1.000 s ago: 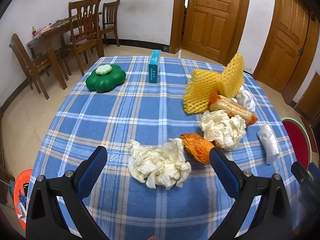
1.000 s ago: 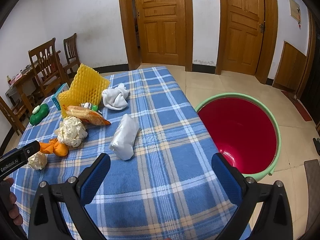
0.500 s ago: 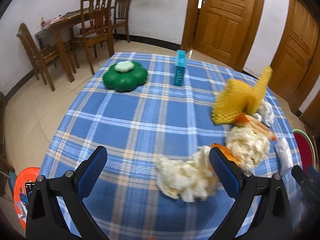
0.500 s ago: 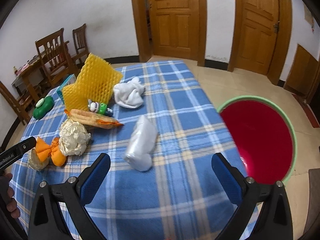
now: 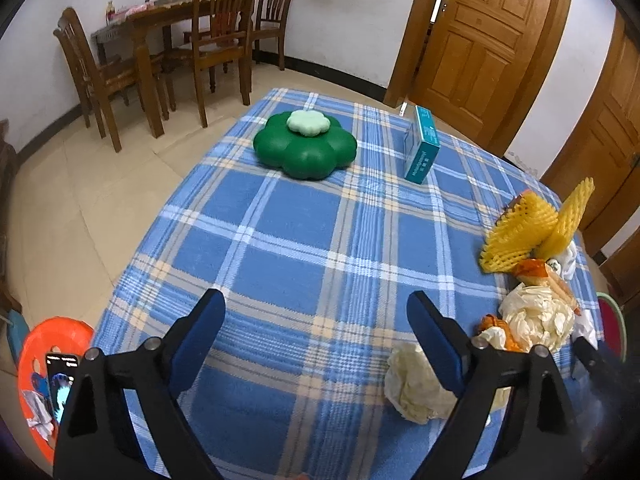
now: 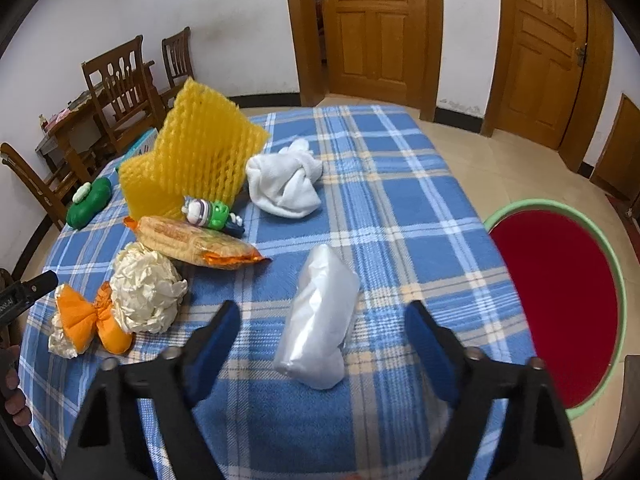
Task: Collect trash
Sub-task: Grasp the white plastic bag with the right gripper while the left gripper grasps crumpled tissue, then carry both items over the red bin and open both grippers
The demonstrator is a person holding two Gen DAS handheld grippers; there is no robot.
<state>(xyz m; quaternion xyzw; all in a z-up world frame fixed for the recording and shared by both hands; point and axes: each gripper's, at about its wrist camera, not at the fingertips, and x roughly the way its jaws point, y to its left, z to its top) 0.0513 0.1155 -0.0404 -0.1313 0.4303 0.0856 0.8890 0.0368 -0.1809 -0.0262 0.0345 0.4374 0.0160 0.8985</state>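
My right gripper (image 6: 320, 316) is open over a crumpled clear plastic bag (image 6: 320, 320) lying between its fingers on the blue plaid table (image 6: 400, 184). Left of the bag lie a snack wrapper (image 6: 196, 242), a cream paper ball (image 6: 144, 292), an orange wrapper (image 6: 92, 320), yellow foam netting (image 6: 192, 152) and a white cloth (image 6: 286, 184). My left gripper (image 5: 316, 308) is open and empty above bare tablecloth. A crumpled paper wad (image 5: 416, 384) lies under its right finger. The red basin (image 6: 560, 308) with a green rim stands on the floor to the right.
A green flower-shaped box (image 5: 306, 146) and a teal carton (image 5: 422, 150) stand at the table's far side. A small toy (image 6: 208, 212) lies by the netting. Wooden chairs (image 5: 224, 36) stand beyond. An orange stool (image 5: 44, 364) with a phone on it is at lower left.
My left gripper swung left, so the trash slid to the right edge of its view. My right gripper moved left and forward until the plastic bag lay between its fingers.
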